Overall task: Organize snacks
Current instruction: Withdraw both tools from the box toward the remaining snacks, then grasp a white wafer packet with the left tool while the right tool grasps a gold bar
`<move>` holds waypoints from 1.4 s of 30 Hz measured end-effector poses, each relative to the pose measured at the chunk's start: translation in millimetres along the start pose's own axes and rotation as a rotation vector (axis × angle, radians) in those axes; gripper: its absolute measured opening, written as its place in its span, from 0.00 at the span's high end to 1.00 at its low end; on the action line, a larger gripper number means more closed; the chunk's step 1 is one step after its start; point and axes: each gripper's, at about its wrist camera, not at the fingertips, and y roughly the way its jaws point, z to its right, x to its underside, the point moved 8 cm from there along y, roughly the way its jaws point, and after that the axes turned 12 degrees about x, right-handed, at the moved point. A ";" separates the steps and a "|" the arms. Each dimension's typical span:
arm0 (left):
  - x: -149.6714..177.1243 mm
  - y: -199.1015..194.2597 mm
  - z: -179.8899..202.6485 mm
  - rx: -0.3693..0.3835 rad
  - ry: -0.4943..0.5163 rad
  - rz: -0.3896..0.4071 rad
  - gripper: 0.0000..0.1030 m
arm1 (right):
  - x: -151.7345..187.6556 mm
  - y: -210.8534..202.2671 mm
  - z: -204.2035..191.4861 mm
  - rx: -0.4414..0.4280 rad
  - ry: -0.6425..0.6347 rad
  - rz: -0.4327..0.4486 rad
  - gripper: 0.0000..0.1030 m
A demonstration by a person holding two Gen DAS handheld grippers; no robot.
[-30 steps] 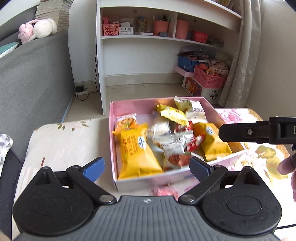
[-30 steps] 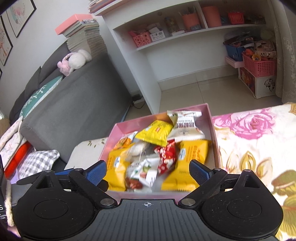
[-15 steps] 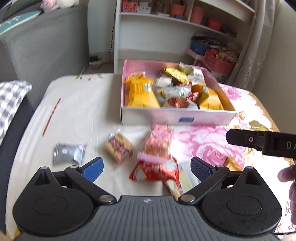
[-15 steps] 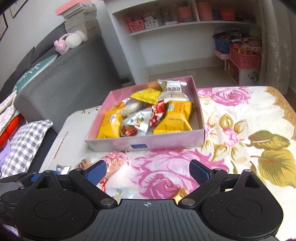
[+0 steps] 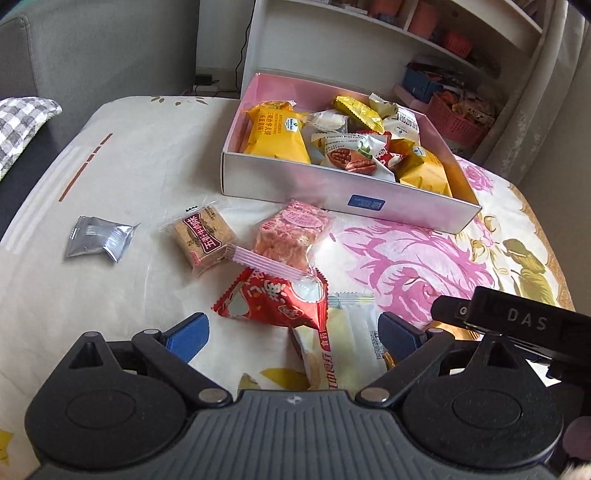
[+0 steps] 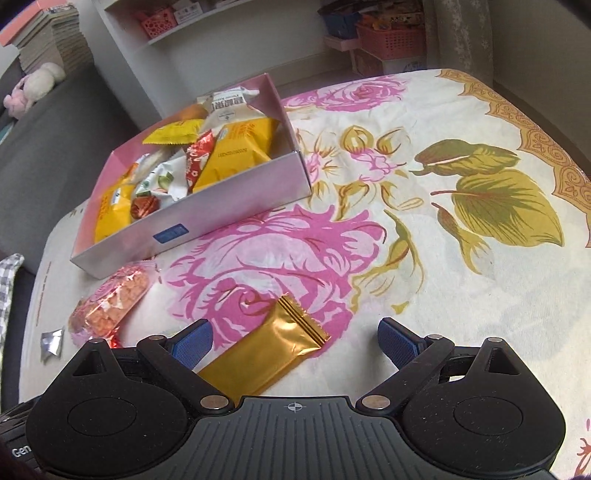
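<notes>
A pink box (image 5: 406, 201) holds several snack packets; it also shows in the right wrist view (image 6: 236, 206). Loose on the flowered cloth lie a silver packet (image 5: 99, 238), a brown biscuit packet (image 5: 203, 236), a pink packet (image 5: 291, 232), a red packet (image 5: 273, 299) and a white packet (image 5: 343, 350). My left gripper (image 5: 293, 334) is open above the red and white packets. My right gripper (image 6: 295, 338) is open over a gold packet (image 6: 269, 354). The pink packet (image 6: 110, 302) lies to its left.
A grey sofa (image 5: 92, 48) stands at the left with a checked cushion (image 5: 18, 122). A white shelf unit (image 5: 406, 33) with pink baskets stands behind the table. The right gripper's body (image 5: 517, 325) shows at the left view's right edge.
Both grippers have pulled back and tilted down from the box. The loose packets on the cloth have come into view below them. Both jaws stay open.
</notes>
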 end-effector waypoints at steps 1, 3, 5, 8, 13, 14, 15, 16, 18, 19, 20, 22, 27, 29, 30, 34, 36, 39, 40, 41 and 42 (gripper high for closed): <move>0.2 1.1 0.1 -0.008 -0.004 0.000 0.08 | -1.5 1.4 -3.9 0.021 -0.019 0.026 0.06; 1.5 3.4 -1.8 -0.022 -0.017 -0.004 0.09 | -3.1 3.7 -6.1 0.040 -0.038 0.049 0.05; 2.9 4.1 -4.4 -0.021 -0.039 -0.006 0.09 | -3.7 5.6 -8.7 0.053 -0.076 0.069 0.05; 4.4 3.0 -8.2 -0.020 -0.051 -0.004 0.08 | 1.3 4.7 -11.5 0.061 -0.146 0.092 0.05; 8.3 1.1 -14.3 -0.010 -0.052 -0.021 0.08 | 13.8 1.6 -15.6 0.043 -0.310 0.146 0.05; 8.3 1.0 -14.4 -0.007 -0.049 -0.021 0.07 | 15.9 0.8 -15.4 0.025 -0.336 0.149 0.05; 8.7 0.2 -14.2 -0.005 -0.044 -0.022 0.07 | 18.1 -0.9 -15.5 0.009 -0.369 0.157 0.05; 9.1 -0.4 -13.9 -0.005 -0.039 -0.023 0.07 | 20.6 -2.7 -15.9 -0.007 -0.407 0.171 0.05; 9.9 -0.4 -13.1 0.002 -0.034 -0.032 0.07 | 26.0 -7.6 -16.1 -0.032 -0.488 0.211 0.05; 10.6 -0.7 -12.3 0.008 -0.034 -0.036 0.07 | 27.7 -10.3 -15.6 -0.037 -0.523 0.230 0.05; 11.0 -1.0 -11.3 0.015 -0.034 -0.040 0.07 | 28.8 -12.6 -14.6 -0.039 -0.549 0.240 0.05; 11.7 -1.2 -8.7 0.025 -0.033 -0.045 0.08 | 27.7 -15.2 -9.5 -0.045 -0.566 0.236 0.05; 14.0 2.6 2.6 0.058 -0.025 -0.062 0.08 | 15.3 -22.5 16.0 -0.165 -0.374 0.139 0.05; 14.0 5.4 7.2 0.057 -0.014 -0.065 0.08 | 16.6 -25.2 22.5 -0.187 -0.341 0.119 0.05; 14.0 6.7 9.3 0.055 -0.007 -0.066 0.08 | 18.9 -26.3 23.6 -0.188 -0.347 0.118 0.06; 14.6 10.9 17.9 0.049 0.017 -0.069 0.10 | 31.0 -27.2 17.6 -0.173 -0.426 0.134 0.08; 16.6 11.9 22.5 0.045 0.046 -0.072 0.12 | 36.8 -27.8 13.1 -0.183 -0.459 0.138 0.10; 22.3 12.0 26.6 0.025 0.112 -0.071 0.13 | 44.0 -28.1 6.6 -0.196 -0.494 0.146 0.14; 24.9 11.0 28.1 0.013 0.144 -0.069 0.15 | 46.2 -28.0 4.7 -0.198 -0.506 0.150 0.15; 27.1 10.3 28.9 0.001 0.174 -0.067 0.18 | 47.5 -27.7 3.3 -0.194 -0.518 0.161 0.15; 29.2 9.3 29.3 -0.011 0.204 -0.065 0.20 | 48.5 -27.6 2.0 -0.190 -0.530 0.173 0.15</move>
